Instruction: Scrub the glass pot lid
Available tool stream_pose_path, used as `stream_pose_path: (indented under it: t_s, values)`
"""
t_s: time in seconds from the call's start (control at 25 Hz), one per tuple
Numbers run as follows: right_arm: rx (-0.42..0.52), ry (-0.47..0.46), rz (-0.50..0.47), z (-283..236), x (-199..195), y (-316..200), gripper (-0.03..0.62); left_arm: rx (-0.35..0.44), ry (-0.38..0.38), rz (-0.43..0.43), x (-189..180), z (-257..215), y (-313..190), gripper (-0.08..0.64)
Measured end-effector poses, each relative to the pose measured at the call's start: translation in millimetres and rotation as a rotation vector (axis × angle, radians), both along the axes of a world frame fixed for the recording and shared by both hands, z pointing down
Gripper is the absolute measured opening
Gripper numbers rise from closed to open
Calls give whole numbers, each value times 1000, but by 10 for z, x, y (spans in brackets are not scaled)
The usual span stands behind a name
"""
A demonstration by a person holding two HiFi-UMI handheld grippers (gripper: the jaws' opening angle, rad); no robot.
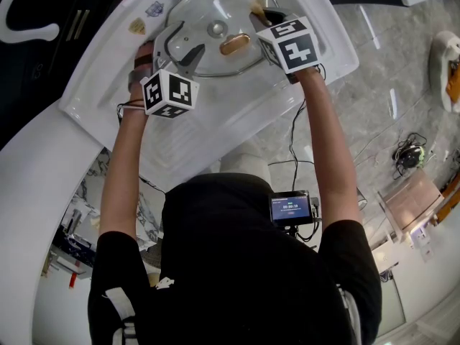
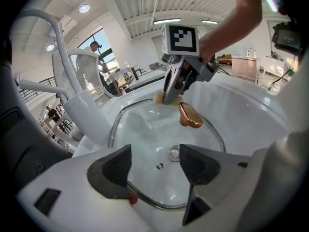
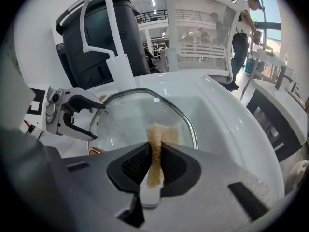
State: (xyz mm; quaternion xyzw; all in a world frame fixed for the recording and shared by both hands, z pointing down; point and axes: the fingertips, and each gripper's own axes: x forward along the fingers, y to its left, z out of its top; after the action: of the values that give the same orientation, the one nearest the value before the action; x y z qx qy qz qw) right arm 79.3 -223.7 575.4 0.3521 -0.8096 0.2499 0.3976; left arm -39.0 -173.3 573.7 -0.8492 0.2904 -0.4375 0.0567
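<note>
At the far left, the white sink runs out of the head view, so its left end is cut off. The left gripper hangs over the near-left edge of the lid. Its jaws stand apart with nothing clamped, and in the left gripper view the lid's metal rim runs below the gap between the two dark pads. Whether either pad touches the glass cannot be told. A small red spot by the left pad is too small to identify. The lid lies flat in the sink, top side up, with a small knob at its centre. Its near edge is hidden behind both grippers in the head view. Right of centre on the glass sits the copper handle. It is plain in the left gripper view, but the right gripper view shows only a sliver of it past the gripper body. The right gripper reaches over the lid's far-right part, its jaws pressed together on a tan sponge. The sponge sticks out beyond the jaw tips and meets the glass just inside the rim, though the contact patch itself is hidden by the sponge.
</note>
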Motion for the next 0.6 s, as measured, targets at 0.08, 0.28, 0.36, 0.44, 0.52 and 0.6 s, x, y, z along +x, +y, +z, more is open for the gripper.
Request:
stream_pose_path:
  t_s: [0.08,0.28,0.36,0.44,0.52,0.6]
  values:
    - [3,-5,-4,-17,-34,-12,31,0,0,0,0,3,0,298]
    - [7,-20,-21,-66,-135,-28,31,1,0,-1,3,1,2,298]
    - [8,-25,-30,-84,-185,-31,32,1,0,-2,0,3,3,298]
    - [9,-30,-40,-102,-240,-33,32,1,0,-1,-4,7,3,298]
    - [12,-33,-51,-114,-293,-34,32,1,1,-1,-6,12,5,298]
    - [14,-36,-60,-123,-338,-32,32,1,1,0,-3,14,6,298]
